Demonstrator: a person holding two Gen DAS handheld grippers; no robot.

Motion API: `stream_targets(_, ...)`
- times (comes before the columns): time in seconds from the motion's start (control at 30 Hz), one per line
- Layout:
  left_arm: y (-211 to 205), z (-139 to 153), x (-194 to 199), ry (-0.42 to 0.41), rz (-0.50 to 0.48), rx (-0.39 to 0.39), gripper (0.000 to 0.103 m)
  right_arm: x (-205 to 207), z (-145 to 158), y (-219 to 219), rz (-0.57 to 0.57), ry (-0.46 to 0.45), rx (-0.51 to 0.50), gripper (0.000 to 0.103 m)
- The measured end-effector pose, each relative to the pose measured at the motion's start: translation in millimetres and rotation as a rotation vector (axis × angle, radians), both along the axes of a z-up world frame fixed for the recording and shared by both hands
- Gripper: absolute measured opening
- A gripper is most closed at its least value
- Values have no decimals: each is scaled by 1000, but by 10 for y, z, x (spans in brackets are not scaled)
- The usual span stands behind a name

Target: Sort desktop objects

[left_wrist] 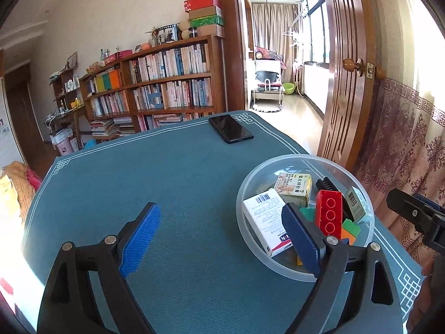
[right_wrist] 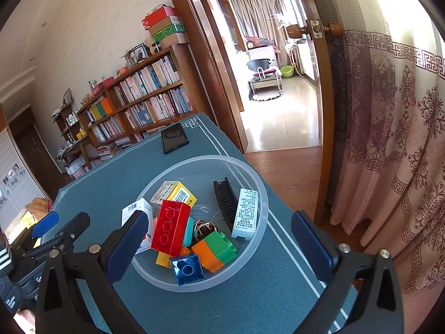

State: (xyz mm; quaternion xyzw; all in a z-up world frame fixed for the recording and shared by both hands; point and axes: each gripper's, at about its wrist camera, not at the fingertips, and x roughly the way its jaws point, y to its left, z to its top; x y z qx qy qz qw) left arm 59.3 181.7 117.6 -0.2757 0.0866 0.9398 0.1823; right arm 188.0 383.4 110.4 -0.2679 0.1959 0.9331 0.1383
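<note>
Both jaws stand spread and hold nothing: my left gripper beside the bowl, my right gripper over it. Bricks and boxes lie inside the bowl on the table.

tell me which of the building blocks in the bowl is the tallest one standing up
The red block with three round studs on its face. It stands on end in the clear bowl, rising above the blue block and the joined orange-and-green block lying low beside it.

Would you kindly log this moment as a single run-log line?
left gripper: open, empty | right gripper: open, empty | bowl: holds red brick, boxes, comb | phone: on table, outside bowl
</note>
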Motion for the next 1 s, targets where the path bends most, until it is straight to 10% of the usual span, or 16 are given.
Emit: stream_targets(1.0, 109, 28, 231, -25, -99, 33, 92, 144, -73, -410, 72, -60, 141, 103)
